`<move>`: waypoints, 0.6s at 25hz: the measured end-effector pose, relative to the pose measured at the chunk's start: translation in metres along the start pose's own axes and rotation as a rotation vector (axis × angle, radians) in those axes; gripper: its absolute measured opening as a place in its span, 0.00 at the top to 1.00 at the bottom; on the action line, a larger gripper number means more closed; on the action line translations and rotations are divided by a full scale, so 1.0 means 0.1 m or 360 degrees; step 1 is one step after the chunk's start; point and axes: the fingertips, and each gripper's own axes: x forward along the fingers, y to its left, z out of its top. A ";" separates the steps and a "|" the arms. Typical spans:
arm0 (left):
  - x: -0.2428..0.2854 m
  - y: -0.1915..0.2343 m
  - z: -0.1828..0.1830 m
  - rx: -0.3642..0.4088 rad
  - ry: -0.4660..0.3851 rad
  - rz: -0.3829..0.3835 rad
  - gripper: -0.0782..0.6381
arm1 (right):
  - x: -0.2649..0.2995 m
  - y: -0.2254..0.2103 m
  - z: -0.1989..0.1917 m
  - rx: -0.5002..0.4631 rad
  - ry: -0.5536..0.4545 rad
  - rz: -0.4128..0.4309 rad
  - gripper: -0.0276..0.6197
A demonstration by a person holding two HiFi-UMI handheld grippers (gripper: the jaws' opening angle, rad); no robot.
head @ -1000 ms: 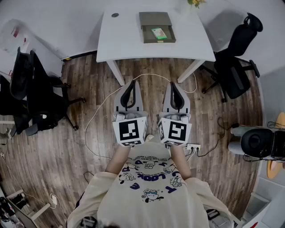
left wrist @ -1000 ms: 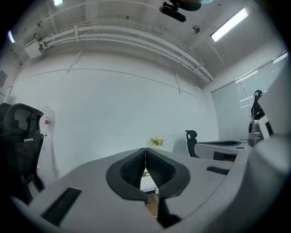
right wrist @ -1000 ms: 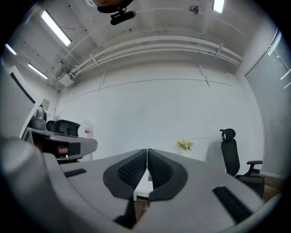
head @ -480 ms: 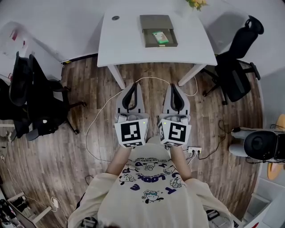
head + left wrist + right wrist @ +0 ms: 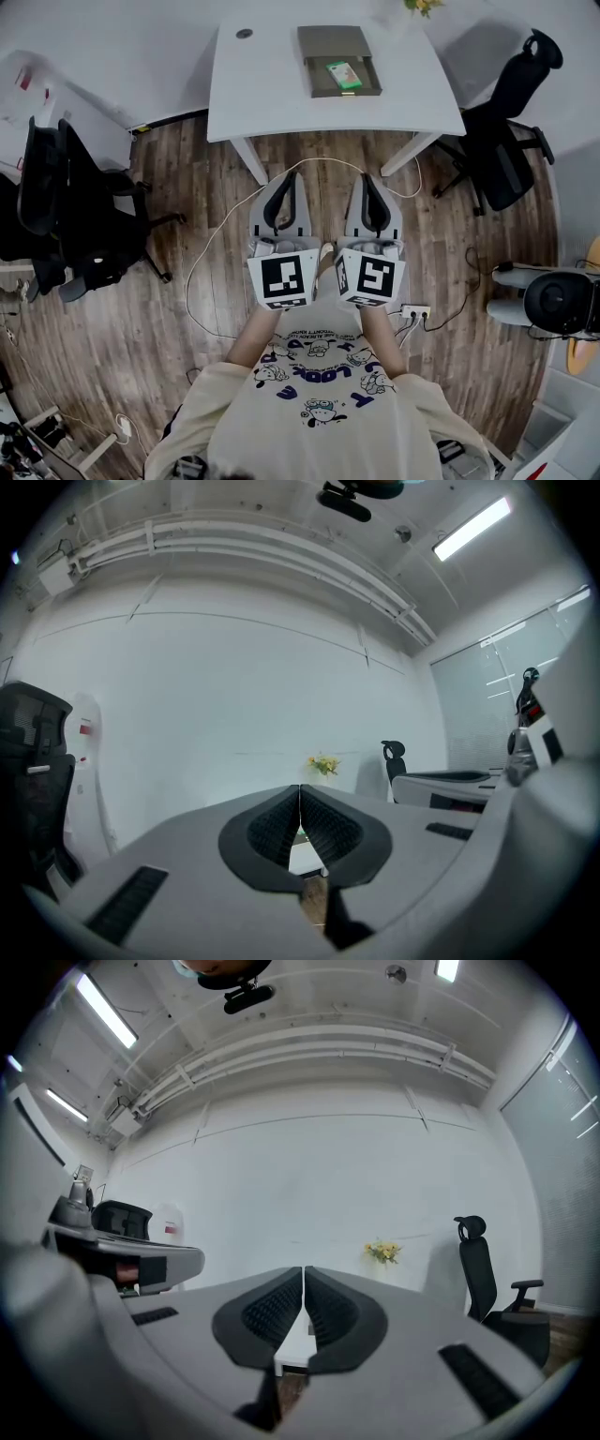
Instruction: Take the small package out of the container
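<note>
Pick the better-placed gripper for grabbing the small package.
Right, probably. The right gripper lines up closer with the small package in the container; the left gripper sits further aside. Both are shut.

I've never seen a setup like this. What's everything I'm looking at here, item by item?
Table: one, white, ahead of the person.
Container: one, olive-grey, on the table.
Small package: one, green, inside the container.
Flowers: one bunch, yellow, at the table's far edge.
Office chairs: at least two, black, either side of the table.
Cable: one, white, looping over the wooden floor.
Power strip: one, white, on the floor, right.
Left gripper: one, grey, shut, empty.
Right gripper: one, grey, shut, empty.
Shirt: one, cream, printed, on the person.
</note>
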 end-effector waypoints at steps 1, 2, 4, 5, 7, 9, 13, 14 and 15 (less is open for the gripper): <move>0.03 0.00 -0.01 -0.0007 0.0009 0.0000 0.87 | 0.03 -0.01 -0.01 0.0000 0.0004 -0.0002 0.91; 0.07 0.00 -0.03 -0.0015 0.0018 -0.0002 0.87 | 0.07 -0.02 -0.02 -0.0001 0.0009 -0.0004 0.91; 0.16 0.01 -0.06 -0.0016 0.0028 -0.0007 0.87 | 0.15 -0.06 -0.05 -0.0006 0.0021 -0.0010 0.91; 0.21 0.02 -0.08 -0.0016 0.0033 -0.0008 0.87 | 0.19 -0.08 -0.06 -0.0009 0.0026 -0.0012 0.91; 0.31 0.04 -0.11 -0.0016 0.0041 -0.0001 0.87 | 0.30 -0.13 -0.09 -0.0013 0.0033 -0.0012 0.91; 0.44 0.07 -0.13 -0.0016 0.0044 0.0013 0.87 | 0.44 -0.18 -0.11 -0.0022 0.0035 -0.0005 0.91; 0.74 0.12 -0.15 -0.0021 0.0054 0.0042 0.87 | 0.74 -0.27 -0.14 -0.0025 0.0045 0.0012 0.91; 0.82 0.14 -0.15 -0.0021 0.0054 0.0050 0.87 | 0.82 -0.30 -0.15 -0.0027 0.0047 0.0020 0.91; 0.91 0.15 -0.14 -0.0020 0.0052 0.0060 0.87 | 0.91 -0.33 -0.15 -0.0030 0.0048 0.0032 0.91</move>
